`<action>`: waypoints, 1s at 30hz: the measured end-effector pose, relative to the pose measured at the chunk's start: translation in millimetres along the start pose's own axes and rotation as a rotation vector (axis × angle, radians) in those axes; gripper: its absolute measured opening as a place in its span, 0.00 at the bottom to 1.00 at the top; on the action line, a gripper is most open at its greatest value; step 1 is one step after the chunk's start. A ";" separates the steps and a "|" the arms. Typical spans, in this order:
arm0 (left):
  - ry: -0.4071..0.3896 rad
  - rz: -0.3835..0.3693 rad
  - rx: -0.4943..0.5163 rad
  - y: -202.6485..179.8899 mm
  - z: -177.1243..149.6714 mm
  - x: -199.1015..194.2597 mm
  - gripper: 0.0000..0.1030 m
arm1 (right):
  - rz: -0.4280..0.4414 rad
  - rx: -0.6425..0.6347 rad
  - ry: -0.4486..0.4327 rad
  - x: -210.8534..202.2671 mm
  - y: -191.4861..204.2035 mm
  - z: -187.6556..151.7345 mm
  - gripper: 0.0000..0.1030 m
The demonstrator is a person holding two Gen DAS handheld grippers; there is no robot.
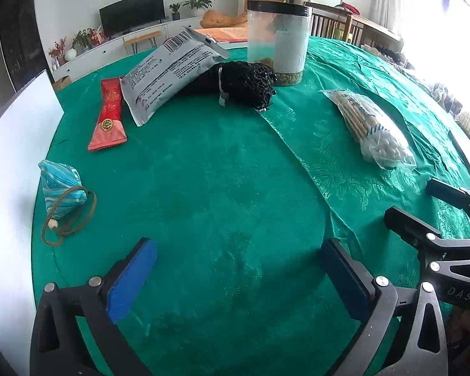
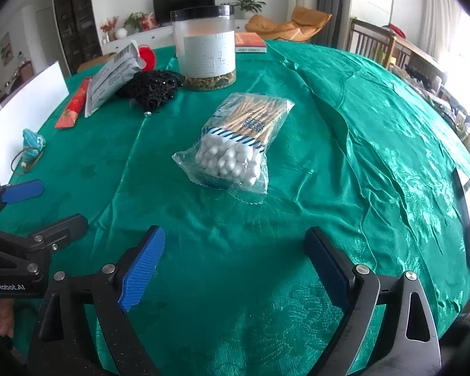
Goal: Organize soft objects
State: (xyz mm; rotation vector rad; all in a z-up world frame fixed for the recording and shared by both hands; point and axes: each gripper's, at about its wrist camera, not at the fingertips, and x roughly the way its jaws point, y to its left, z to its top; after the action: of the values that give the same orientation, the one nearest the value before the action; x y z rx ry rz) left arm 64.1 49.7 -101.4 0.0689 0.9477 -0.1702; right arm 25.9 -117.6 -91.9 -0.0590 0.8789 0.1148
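My left gripper (image 1: 238, 277) and my right gripper (image 2: 235, 266) both hung over the green table (image 2: 344, 163) with their jaws wide apart and nothing between them. Just past my right gripper lay the bag of cotton swabs (image 2: 235, 144), and off by the left edge sat a small blue pouch (image 1: 62, 188) with a brown cord. Farther back lay a red packet (image 1: 108, 116), a grey bag (image 1: 169, 72) leaning on a black net bundle (image 1: 244, 84), and behind them stood a clear jar (image 2: 206, 51) with a black lid.
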 end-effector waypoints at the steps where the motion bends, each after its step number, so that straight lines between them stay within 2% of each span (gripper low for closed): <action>1: -0.001 0.000 -0.002 0.2 -0.1 0.1 1.00 | 0.000 0.000 -0.001 0.1 0.2 0.0 0.91; 15: 0.000 -0.001 0.003 0.8 -0.1 -0.1 1.00 | -0.003 -0.002 -0.005 0.8 1.7 -0.5 0.92; 17: 0.020 -0.003 0.012 0.5 2.4 0.8 1.00 | -0.003 -0.002 -0.005 0.8 1.7 -0.6 0.92; 20: 0.096 -0.022 0.031 4.3 11.1 3.3 1.00 | -0.003 -0.002 -0.006 1.0 1.7 -0.6 0.92; 23: 0.107 0.006 0.002 17.9 13.5 5.0 1.00 | -0.003 -0.002 -0.005 1.3 1.7 -0.6 0.92; 30: 0.031 0.021 -0.022 32.5 4.9 3.7 1.00 | -0.003 -0.002 -0.006 1.5 1.5 -0.7 0.92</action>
State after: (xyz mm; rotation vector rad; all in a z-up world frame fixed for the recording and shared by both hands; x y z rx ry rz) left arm 75.8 80.6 -102.1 0.0612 0.9796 -0.1395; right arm 26.1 -116.1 -93.6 -0.0621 0.8731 0.1131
